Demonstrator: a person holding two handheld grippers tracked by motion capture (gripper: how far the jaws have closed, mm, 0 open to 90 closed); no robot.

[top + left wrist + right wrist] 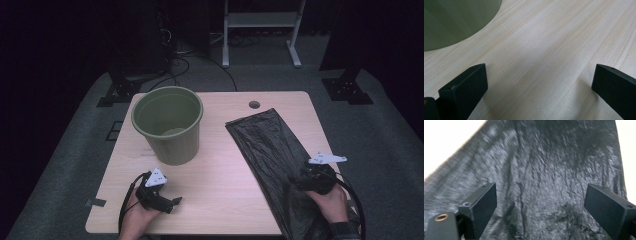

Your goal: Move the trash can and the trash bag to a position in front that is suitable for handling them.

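A green bucket (168, 124) is standing upright on the wooden table (220, 195) at about ten o'clock from the table's middle, its mouth facing up and nothing lying inside beyond its bare bottom. A black plastic bag (272, 150) is lying flat and crinkled from about one o'clock down to five o'clock, its far end stopping just short of a small round hole (254, 104) in the tabletop and its near end running over the table's near edge. The right gripper (296, 181) is hovering over the bag's lower half at about four o'clock, and its jaws are standing wide apart with no fold pinched between them. The left gripper (172, 202) is resting at seven o'clock, near the front edge, its jaws also spread wide on nothing. The high view is giving the whole layout, while the right gripper view is showing the bag's (544, 175) wrinkled sheen close up, blurred, with pale table at both top corners. The left gripper view is showing bare wood grain (549, 50) between its jaws and the bucket's curved wall (454, 22) at eleven o'clock. A broad strip of open table is lying between bucket and bag, and beyond every table edge grey floor (390, 130) is spreading out.
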